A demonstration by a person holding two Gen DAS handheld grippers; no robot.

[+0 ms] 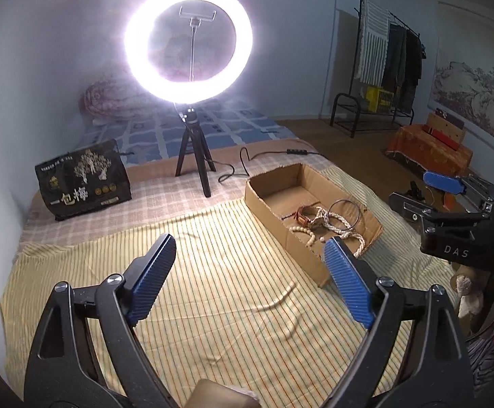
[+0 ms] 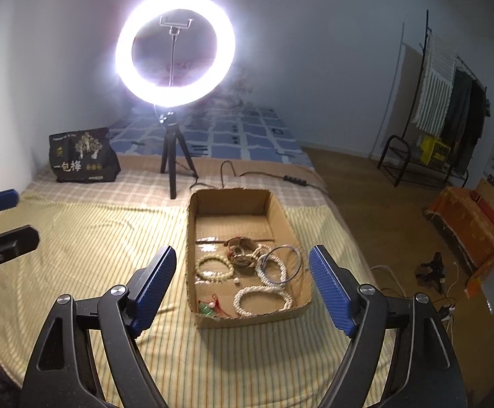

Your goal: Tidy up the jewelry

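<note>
An open cardboard box (image 2: 192,234) sits on the striped bedcover, also in the left wrist view (image 1: 264,200). Inside lie several pieces of jewelry: white bead bracelets (image 2: 213,267), a larger bead loop (image 2: 262,301), a metal bangle (image 2: 286,263), a brown strap watch (image 2: 242,250) and a green and red charm (image 2: 208,306). My right gripper (image 2: 243,273) is open and empty, hovering above the box's near end. My left gripper (image 1: 250,261) is open and empty, left of the box over the bedcover. The right gripper (image 1: 444,183) shows at the left view's right edge.
A lit ring light on a black tripod (image 2: 174,156) stands behind the box with its cable (image 2: 233,173) on the bed. A black printed bag (image 2: 84,159) sits at the back left. A clothes rack (image 2: 451,108) and an orange-covered box (image 2: 471,227) stand on the floor at right.
</note>
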